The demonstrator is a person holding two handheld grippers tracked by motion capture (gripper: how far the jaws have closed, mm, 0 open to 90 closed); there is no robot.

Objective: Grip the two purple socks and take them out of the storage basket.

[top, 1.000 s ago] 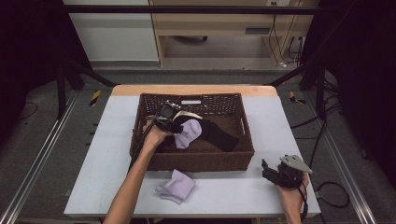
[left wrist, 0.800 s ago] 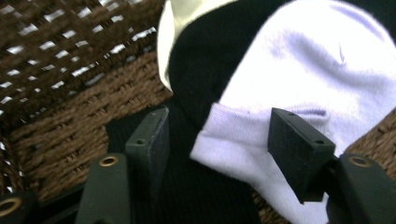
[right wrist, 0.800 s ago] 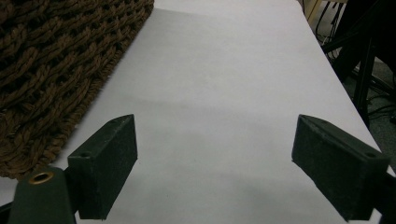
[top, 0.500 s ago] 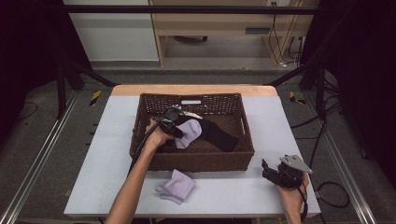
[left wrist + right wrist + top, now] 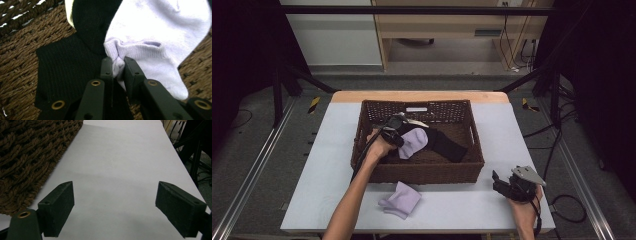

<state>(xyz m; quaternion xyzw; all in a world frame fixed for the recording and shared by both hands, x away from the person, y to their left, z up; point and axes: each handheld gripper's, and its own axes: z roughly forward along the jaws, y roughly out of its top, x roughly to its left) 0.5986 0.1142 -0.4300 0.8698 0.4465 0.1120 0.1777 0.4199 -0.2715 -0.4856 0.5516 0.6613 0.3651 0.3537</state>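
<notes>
High view, near to far. Nearest edge of the table (image 5: 312, 200): one lavender sock (image 5: 400, 199) lies loose on the white top, just in front of the basket (image 5: 422, 172). Right gripper (image 5: 501, 184) rests at the near right corner, well apart from everything; right gripper view shows its jaws spread wide over bare table with nothing between them.

Inside the wicker basket: left gripper (image 5: 117, 65) has its jaws pressed onto a fold of the cuff of a second lavender sock (image 5: 155, 32); they have just been closing, and the fabric now bunches between the pads. This sock lies partly on top of a black sock (image 5: 65, 70). A pale yellow edge (image 5: 68, 15) peeks out beyond the black one; cannot tell what it belongs to.

Step in hand, as judged: lift the lavender sock out of the basket to join its mate on the table.
- Grip is on the cuff only, black fabric just beside the left pad; check it is not caught before lifting
- Raise straight up until the toe clears the basket wall, then carry toward the near edge
- Lay it beside the first sock, not on top

Count: lavender socks 2; black socks 1 seen; basket 1; grippers 2
</notes>
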